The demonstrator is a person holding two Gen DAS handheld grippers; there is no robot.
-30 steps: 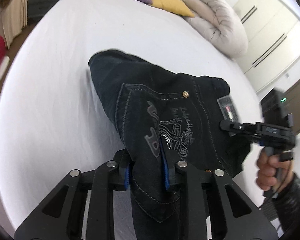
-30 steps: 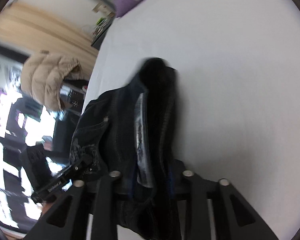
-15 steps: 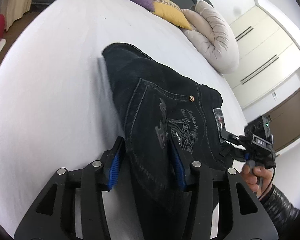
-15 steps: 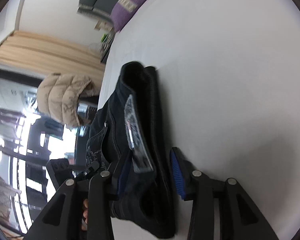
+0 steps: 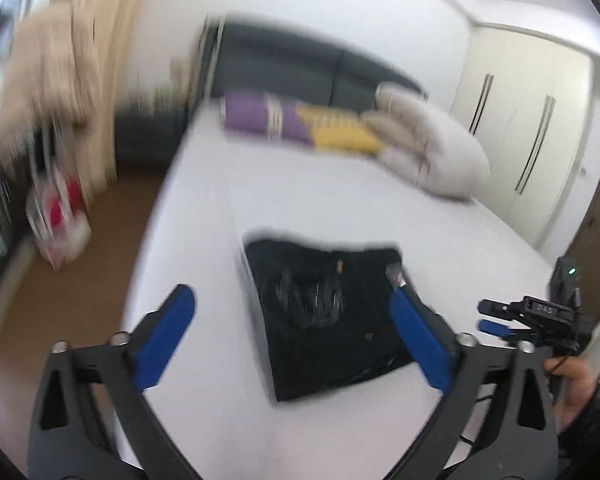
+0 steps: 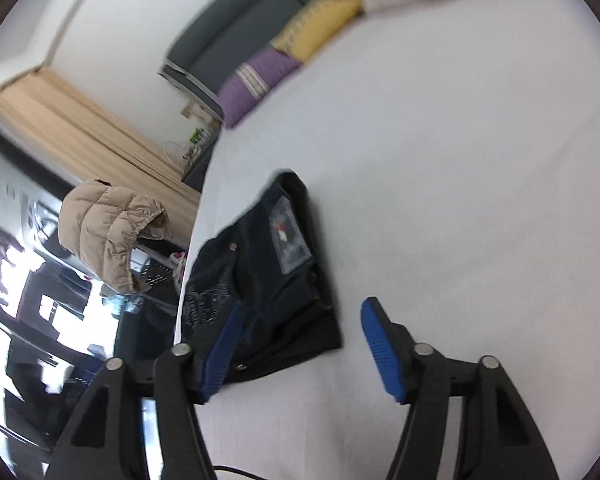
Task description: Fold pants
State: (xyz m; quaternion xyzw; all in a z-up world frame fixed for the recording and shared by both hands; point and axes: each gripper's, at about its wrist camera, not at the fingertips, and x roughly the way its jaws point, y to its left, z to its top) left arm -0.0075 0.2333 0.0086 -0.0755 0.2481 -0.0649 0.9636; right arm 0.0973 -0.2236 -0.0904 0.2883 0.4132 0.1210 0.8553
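Note:
The dark jeans (image 5: 324,316) lie folded into a compact rectangle on the white bed (image 5: 204,216), back pocket and label patch facing up. They also show in the right wrist view (image 6: 260,280). My left gripper (image 5: 296,336) is open and empty, held above and back from the jeans. My right gripper (image 6: 300,340) is open and empty, close to the near edge of the jeans. The right gripper also shows at the right edge of the left wrist view (image 5: 496,316), held in a hand.
Purple (image 5: 260,120), yellow (image 5: 340,136) and beige pillows (image 5: 428,148) lie at the head of the bed by a dark headboard (image 5: 308,68). The bed's left edge drops to a brown floor (image 5: 80,264). A beige jacket (image 6: 108,232) hangs beside the bed. Wardrobe doors (image 5: 528,136) stand at right.
Both grippers have opened fully, let go of the jeans and pulled back and up. The folded jeans now lie flat on the bed.

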